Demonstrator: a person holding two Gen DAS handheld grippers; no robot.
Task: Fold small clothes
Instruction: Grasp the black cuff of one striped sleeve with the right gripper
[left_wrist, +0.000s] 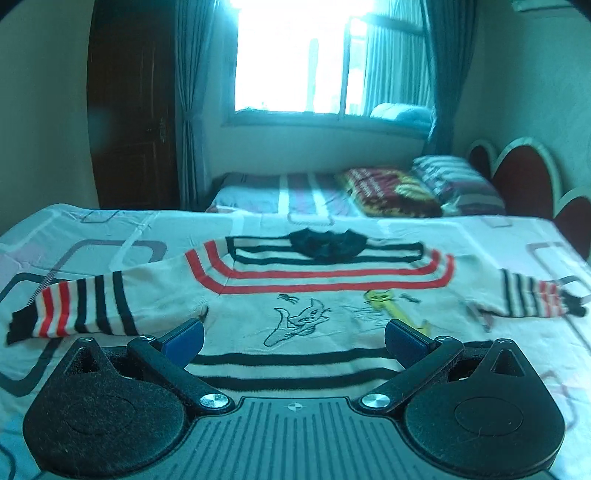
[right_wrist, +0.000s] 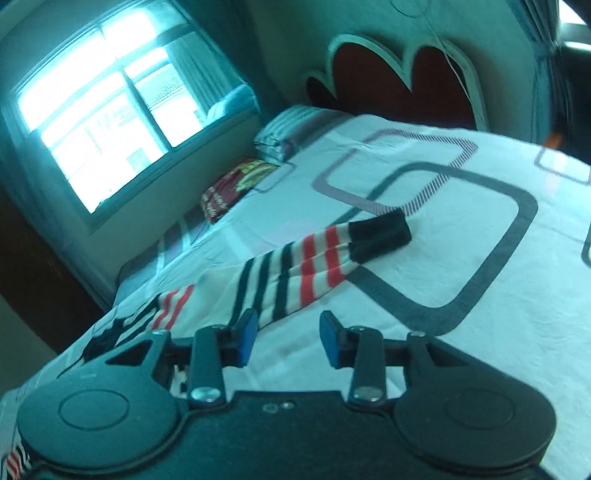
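Observation:
A small white sweater (left_wrist: 295, 291) with red and black stripes, a black collar and cat drawings lies flat on the bed, both sleeves spread out. My left gripper (left_wrist: 294, 338) is open, low over the sweater's bottom hem, with nothing between its blue pads. The left sleeve (left_wrist: 74, 310) reaches toward the left. In the right wrist view the right sleeve (right_wrist: 314, 258) with its black cuff lies stretched on the sheet. My right gripper (right_wrist: 288, 336) is open and empty, just short of that sleeve, its left pad (right_wrist: 247, 332) close to the sleeve's edge.
The sweater rests on a white bedsheet (left_wrist: 480, 240) (right_wrist: 461, 221) with grey rounded-square prints. Behind it stands a second bed with pillows (left_wrist: 454, 181) and a red blanket (left_wrist: 391, 192). A scalloped red headboard (right_wrist: 399, 81) is on the right, a bright window (left_wrist: 295, 55) at the back.

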